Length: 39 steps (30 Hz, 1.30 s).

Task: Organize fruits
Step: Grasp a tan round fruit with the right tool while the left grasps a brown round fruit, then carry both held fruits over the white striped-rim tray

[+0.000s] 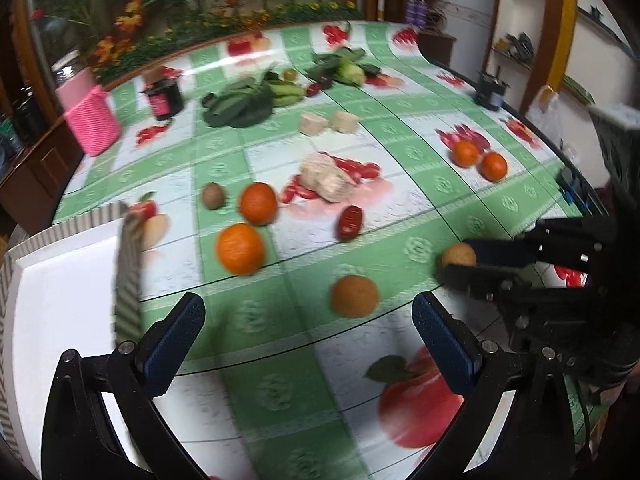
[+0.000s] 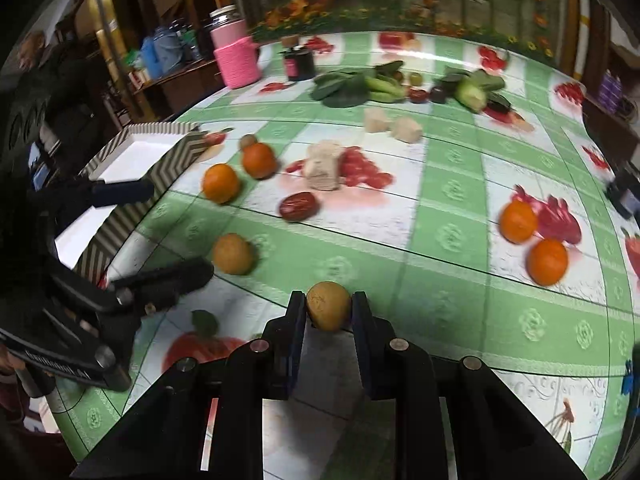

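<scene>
Only our right wrist view shows the small tan fruit (image 2: 328,311) pinched between our right gripper (image 2: 328,312) pads, just above the tablecloth (image 2: 440,240). Our left gripper (image 1: 308,336) gapes empty beside the striped tray (image 1: 60,280).

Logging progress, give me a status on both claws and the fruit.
Right claw shut on small tan fruit. Left claw open, empty, beside the tray. Path to tray clear.

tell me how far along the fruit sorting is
Barely begun: the striped tray shows no fruit inside. In hand: the right gripper is shut on a small tan fruit; the left gripper is open. Left: oranges, a red fruit and others sit on the tablecloth.
</scene>
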Motion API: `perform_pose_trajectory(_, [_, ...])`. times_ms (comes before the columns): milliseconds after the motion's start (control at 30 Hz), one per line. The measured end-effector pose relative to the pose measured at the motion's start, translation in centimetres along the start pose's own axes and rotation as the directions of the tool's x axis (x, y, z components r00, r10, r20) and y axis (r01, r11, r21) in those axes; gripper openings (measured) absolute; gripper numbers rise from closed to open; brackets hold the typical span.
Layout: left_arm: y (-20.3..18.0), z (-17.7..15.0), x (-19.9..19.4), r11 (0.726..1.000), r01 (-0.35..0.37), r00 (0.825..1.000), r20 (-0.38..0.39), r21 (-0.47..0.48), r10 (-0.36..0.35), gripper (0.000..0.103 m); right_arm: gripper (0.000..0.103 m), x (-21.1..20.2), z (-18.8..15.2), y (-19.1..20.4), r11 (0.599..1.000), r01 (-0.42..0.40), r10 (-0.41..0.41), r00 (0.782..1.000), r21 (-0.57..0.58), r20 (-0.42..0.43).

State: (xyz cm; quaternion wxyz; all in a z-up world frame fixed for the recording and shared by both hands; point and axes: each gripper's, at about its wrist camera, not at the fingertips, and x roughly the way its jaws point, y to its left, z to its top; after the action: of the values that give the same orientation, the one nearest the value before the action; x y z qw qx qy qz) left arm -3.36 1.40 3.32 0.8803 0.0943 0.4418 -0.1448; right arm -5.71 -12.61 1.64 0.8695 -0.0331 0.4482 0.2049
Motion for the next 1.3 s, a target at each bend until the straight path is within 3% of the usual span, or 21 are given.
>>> perform_pose_trajectory(100, [-0.7,0.2,0.7,1.0,0.006,1.0,-0.016,0.021,-0.006,0.103,0.024,-0.2,-0.1,-0.7,1.0,0.011,-0.011,1.0,0.008,0.0])
perform_pose_trajectory(300, [-0.8,0.3,1.9,1.0,0.0,0.999,-0.046,0.019,0.001,0.09,0.024,-0.3,0.1,-0.9,1.0,-0.004,0.004,1.0,0.008,0.009])
perform_pose_trajectory(433, [-0.8,0.1,2.5,1.0,0.007,0.998,-0.064,0.017,-0.006,0.061,0.024,0.0,0.2,-0.9,1.0,-0.004,0.004,1.0,0.008,0.003])
perform_pose_trajectory(500, [-0.6,0.1,2.6,0.999,0.037,0.997,-0.062,0.0,-0.037,0.053,0.024,-0.1,0.2,-0.9,1.0,-0.013,0.013,1.0,0.017,0.006])
perform_pose_trajectory(567, [-0.7,0.1,2.5,0.999,0.041,0.998,-0.055,0.004,-0.04,0.031,0.024,-0.1,0.1,-0.8,1.0,-0.01,0.01,1.0,0.014,0.007])
perform_pose_trajectory(600, [-0.8,0.1,2.4,0.999,0.04,0.998,-0.051,0.007,-0.04,0.026,0.024,-0.1,0.1,-0.7,1.0,-0.011,0.01,1.0,0.015,0.009])
perform_pose_trajectory(1300, [1.9,-0.2,-2.0,0.999,-0.026,1.0,0.01,-0.048,0.027,0.026,0.024,-1.1,1.1,2.9,0.998,-0.058,0.059,0.998,-0.017,0.036])
